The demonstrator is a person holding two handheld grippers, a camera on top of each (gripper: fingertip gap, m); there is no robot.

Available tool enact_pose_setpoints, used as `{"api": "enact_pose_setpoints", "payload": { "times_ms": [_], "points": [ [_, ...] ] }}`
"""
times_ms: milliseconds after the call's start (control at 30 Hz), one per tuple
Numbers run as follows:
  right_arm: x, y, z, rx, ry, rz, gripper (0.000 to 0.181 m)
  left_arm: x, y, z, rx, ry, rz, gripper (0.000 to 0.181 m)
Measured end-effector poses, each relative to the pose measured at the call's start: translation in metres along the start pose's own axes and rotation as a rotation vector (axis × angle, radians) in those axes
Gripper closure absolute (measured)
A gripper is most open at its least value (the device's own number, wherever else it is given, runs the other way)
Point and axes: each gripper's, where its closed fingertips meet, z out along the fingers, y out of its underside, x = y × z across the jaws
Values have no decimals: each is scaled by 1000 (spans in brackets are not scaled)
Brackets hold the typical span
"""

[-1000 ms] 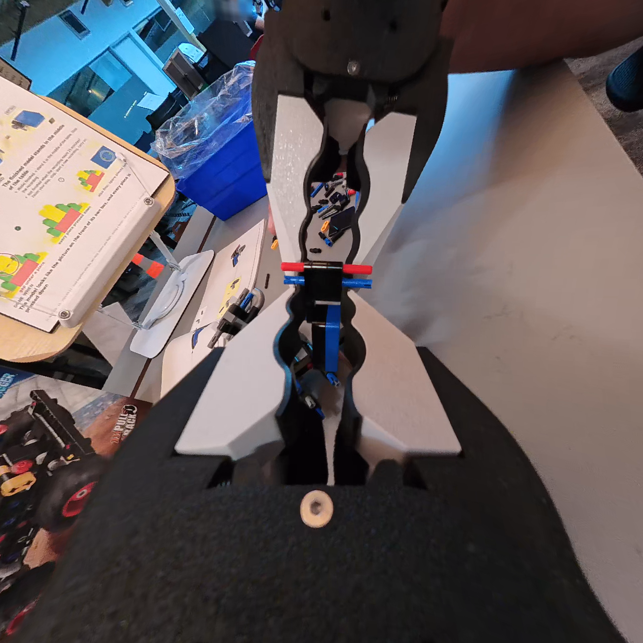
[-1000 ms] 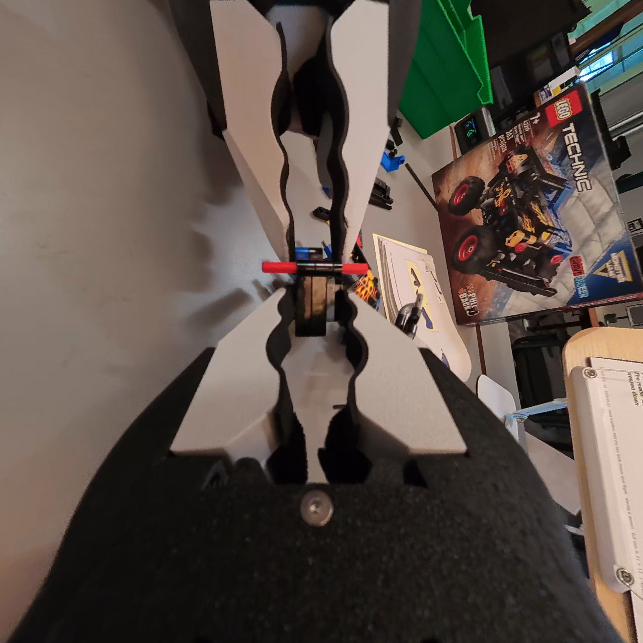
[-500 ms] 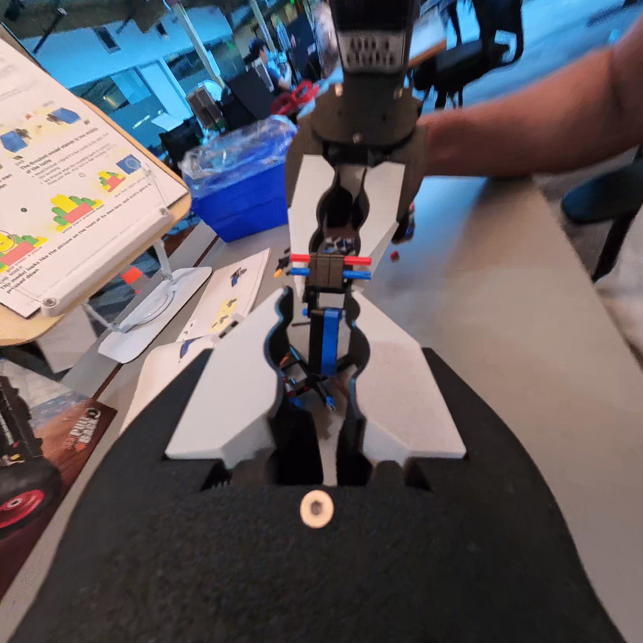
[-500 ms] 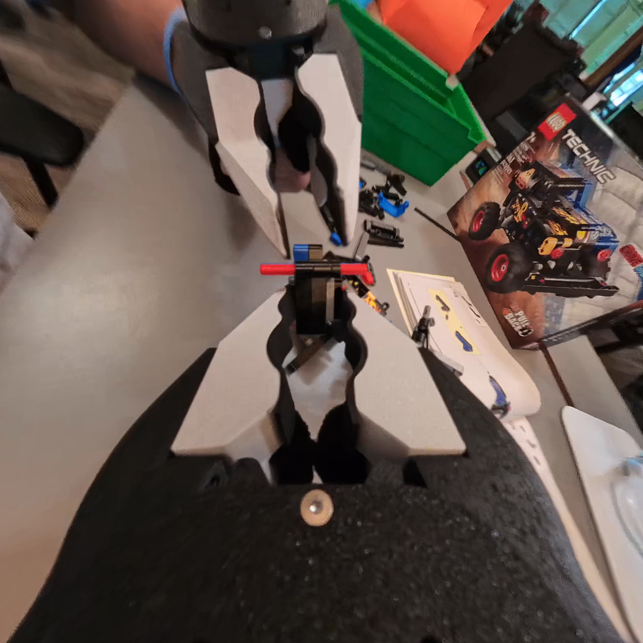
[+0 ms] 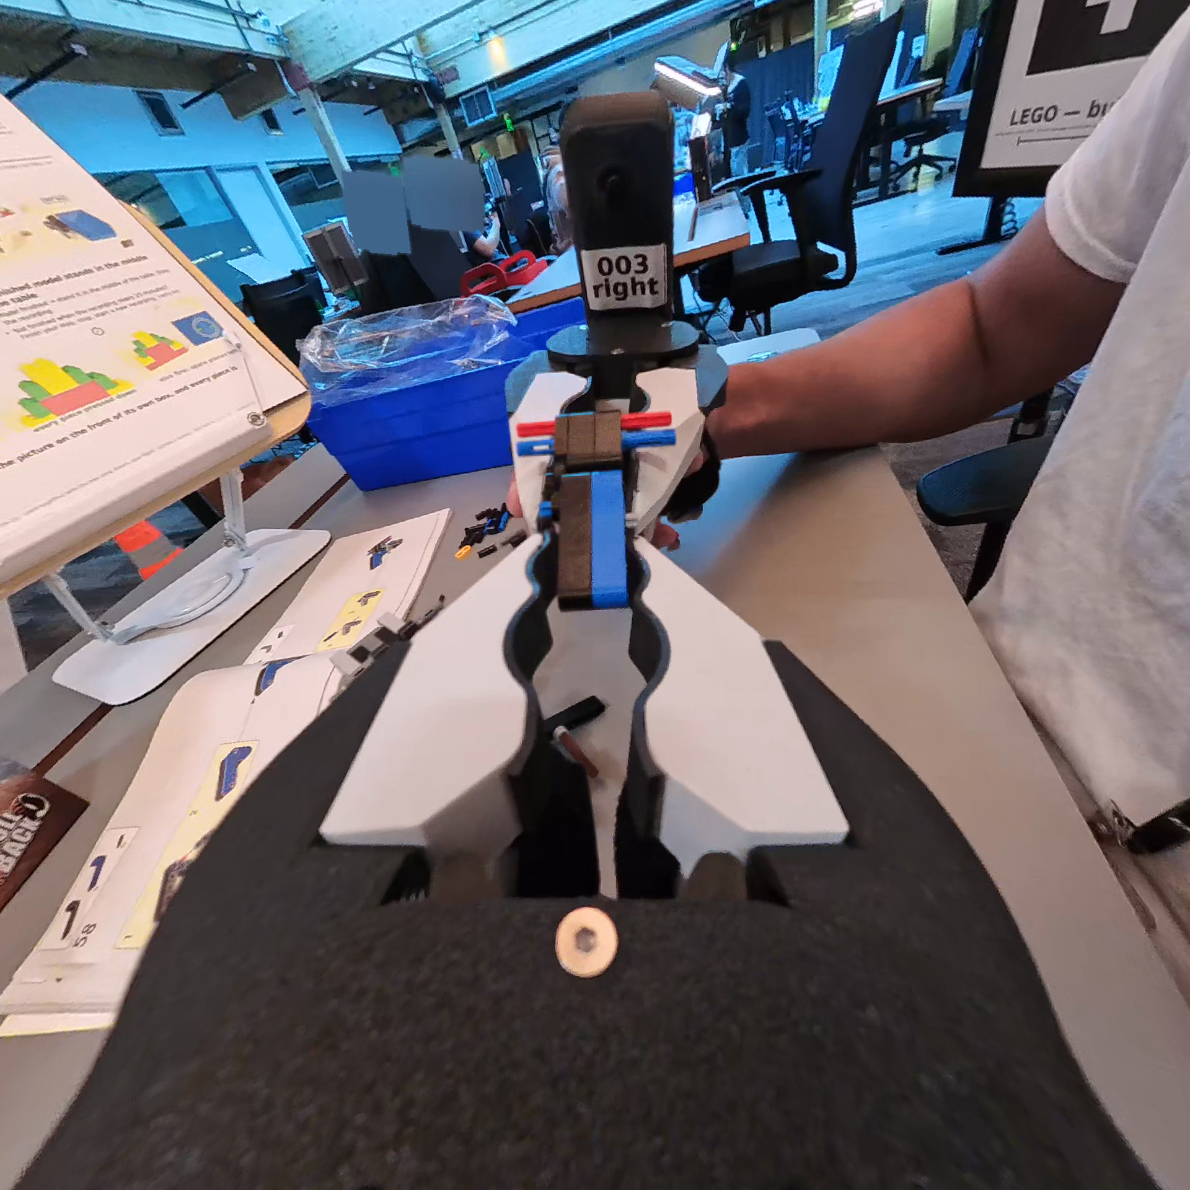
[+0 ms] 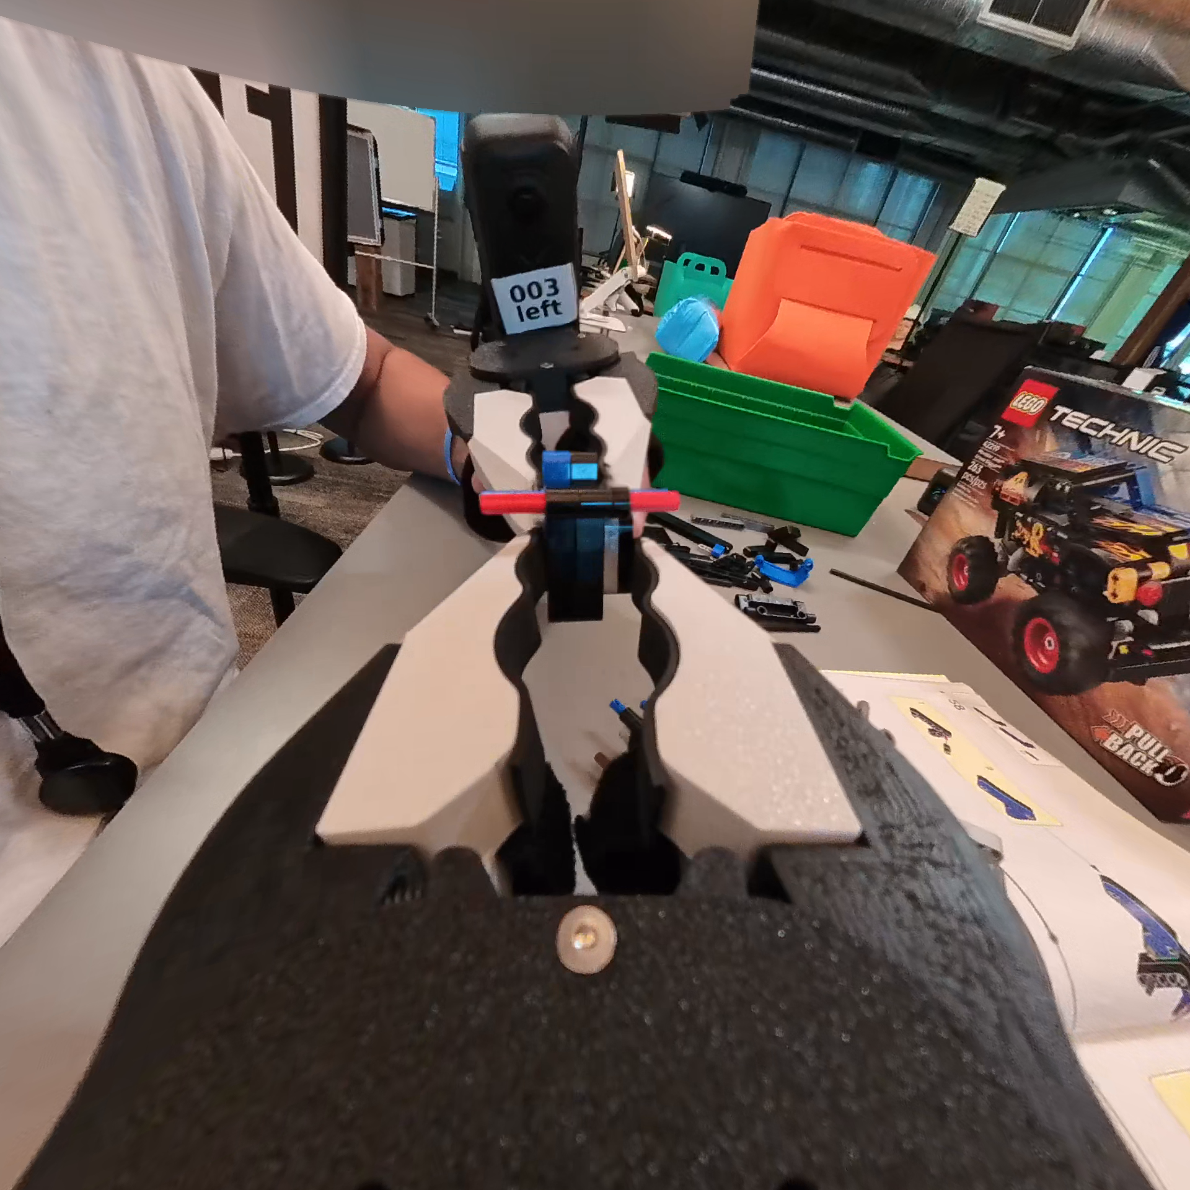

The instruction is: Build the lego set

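Observation:
A small lego assembly (image 5: 591,534) of black and blue beams, with a red axle (image 5: 646,420) and a blue axle across its far end, hangs in the air between my two grippers. My left gripper (image 5: 589,554) is shut on its near black and blue beam. My right gripper (image 5: 595,451) faces it and grips the far black block. In the right wrist view my right gripper (image 6: 583,560) is shut on the black end of the assembly (image 6: 576,573). The red axle (image 6: 515,502) sticks out on both sides, and the left gripper (image 6: 560,460) holds the blue end beyond.
Grey table (image 5: 824,579) below. An instruction booklet (image 5: 360,579), loose parts (image 5: 489,521), a blue bin (image 5: 412,418) and an instruction board on a stand (image 5: 129,360) are left. A green bin (image 6: 773,451), more loose parts (image 6: 766,573) and the set's box (image 6: 1062,554) are right. The person's white shirt is close. My two grippers' fingertips are within a few centimetres of each other.
Both grippers tipped up from looking down at the table to level, carrying the assembly. My left jaws widened for a moment, then closed again on the black and blue beam.

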Motion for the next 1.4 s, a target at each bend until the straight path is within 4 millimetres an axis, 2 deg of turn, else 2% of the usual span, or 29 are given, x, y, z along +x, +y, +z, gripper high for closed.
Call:
{"api": "enact_pose_setpoints", "payload": {
  "times_ms": [100,200,333,400,533,633,700,767,833,867,1033,1133,1200,1267,1333,1400],
  "points": [
    [-1,0,0,2,-13,19,156,0,0,1,23,-2,-15,166],
    [2,1,-1,13,-7,61,156,-2,-1,1,44,19,-112,166],
    [5,-4,2,48,-31,263,156,-8,-6,-2,86,51,-245,168],
    [13,-3,4,52,-20,389,156,-18,-4,-4,74,5,-239,169],
    [25,2,4,59,-28,650,156,-41,-2,-11,37,-131,-120,158],
    [35,1,-2,112,-30,767,157,-58,-4,-20,4,-296,105,155],
    [36,1,-5,121,-52,815,157,-59,-1,-21,-55,-365,323,155],
    [32,4,-3,95,-77,837,157,-55,4,-19,-92,-384,441,155],
    [29,9,-1,60,-75,834,157,-50,3,-18,-70,-371,446,161],
    [27,12,1,37,-76,831,157,-47,2,-18,-55,-359,449,172],
    [31,11,-3,33,-60,797,156,-51,5,-18,-79,-367,437,176],
    [47,7,-24,0,12,673,140,-56,8,-19,-99,-375,354,176],
    [63,2,-48,-27,86,591,133,-57,10,-19,-112,-376,293,176],
    [89,0,-78,-52,233,519,134,-48,14,-13,-128,-339,235,176],
    [126,15,-112,-137,479,475,135,-30,25,-2,-185,-269,179,176],
    [154,39,-145,-255,694,457,134,-10,41,10,-266,-209,141,176]
  ]
}}
